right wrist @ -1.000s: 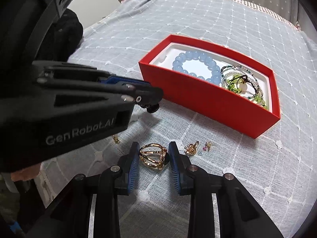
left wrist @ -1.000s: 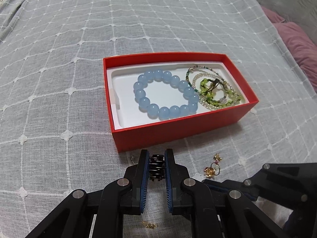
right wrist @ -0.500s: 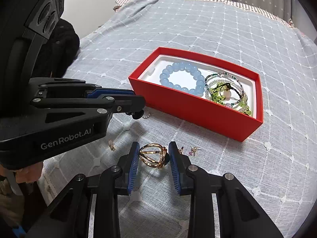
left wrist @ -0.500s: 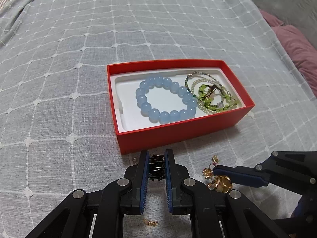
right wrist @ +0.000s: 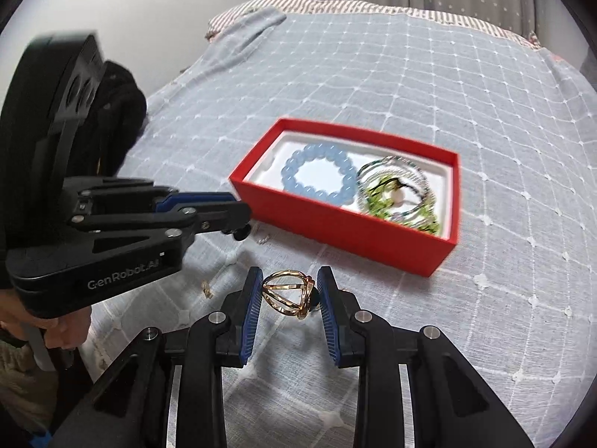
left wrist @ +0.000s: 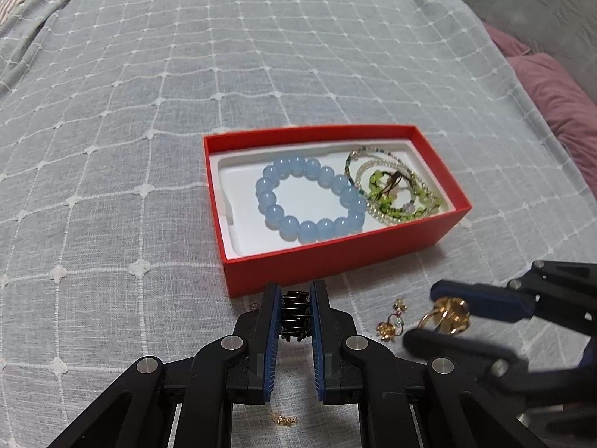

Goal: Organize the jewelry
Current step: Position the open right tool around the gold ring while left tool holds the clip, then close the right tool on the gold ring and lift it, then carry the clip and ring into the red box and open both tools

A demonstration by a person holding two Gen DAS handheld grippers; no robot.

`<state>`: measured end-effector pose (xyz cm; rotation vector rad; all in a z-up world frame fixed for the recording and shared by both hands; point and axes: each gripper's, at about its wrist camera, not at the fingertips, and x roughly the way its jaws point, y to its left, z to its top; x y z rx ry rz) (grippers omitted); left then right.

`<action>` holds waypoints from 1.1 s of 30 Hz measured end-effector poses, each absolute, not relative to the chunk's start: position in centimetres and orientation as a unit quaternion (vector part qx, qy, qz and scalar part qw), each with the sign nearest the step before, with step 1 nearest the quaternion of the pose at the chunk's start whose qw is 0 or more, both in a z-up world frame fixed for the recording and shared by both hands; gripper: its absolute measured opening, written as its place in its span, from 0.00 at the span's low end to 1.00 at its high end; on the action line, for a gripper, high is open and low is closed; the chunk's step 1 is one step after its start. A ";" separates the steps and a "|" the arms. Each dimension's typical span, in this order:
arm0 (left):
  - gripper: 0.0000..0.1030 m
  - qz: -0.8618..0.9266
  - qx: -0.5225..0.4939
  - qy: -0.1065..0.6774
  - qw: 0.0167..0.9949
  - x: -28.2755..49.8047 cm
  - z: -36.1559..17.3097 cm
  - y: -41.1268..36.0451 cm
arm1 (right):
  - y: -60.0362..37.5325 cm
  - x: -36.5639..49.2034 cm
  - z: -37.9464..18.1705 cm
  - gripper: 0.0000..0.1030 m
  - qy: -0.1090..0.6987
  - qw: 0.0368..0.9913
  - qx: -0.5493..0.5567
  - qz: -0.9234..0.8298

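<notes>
While both jaws pinch — right gripper (right wrist: 288,296) gold ring (right wrist: 289,293), left gripper (left wrist: 294,311) black ring (left wrist: 294,313) — next: carry to red box (left wrist: 335,257) at 12 o'clock.

My left gripper (left wrist: 294,296) is matte black with blue ribbed pads and silver pivot screws; my right gripper (right wrist: 287,287) matches. White "GenRobot.AI" lettering runs along the left one's side, under a hooded black camera housing.
</notes>
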<state>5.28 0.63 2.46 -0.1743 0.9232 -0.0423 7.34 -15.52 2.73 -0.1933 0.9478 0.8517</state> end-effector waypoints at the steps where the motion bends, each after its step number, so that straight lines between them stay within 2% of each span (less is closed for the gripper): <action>1: 0.10 -0.020 -0.086 0.442 0.893 5.2 2.6 0.7 | -15.8 7.5 3.0 0.31 0.441 0.801 -0.084 0.396; 15: 0.10 -0.050 -0.177 0.392 0.901 6.6 4.8 3.7 | -18.2 11.2 5.5 0.31 0.427 0.826 -0.005 0.368; 24: 0.10 -0.072 -0.206 0.400 0.890 10.0 3.5 3.3 | -18.0 14.7 5.1 0.31 0.445 0.803 0.083 0.387; 33: 0.10 -0.068 -0.200 0.431 0.877 12.7 1.6 2.9 | -15.9 16.0 3.8 0.31 0.457 0.802 0.063 0.379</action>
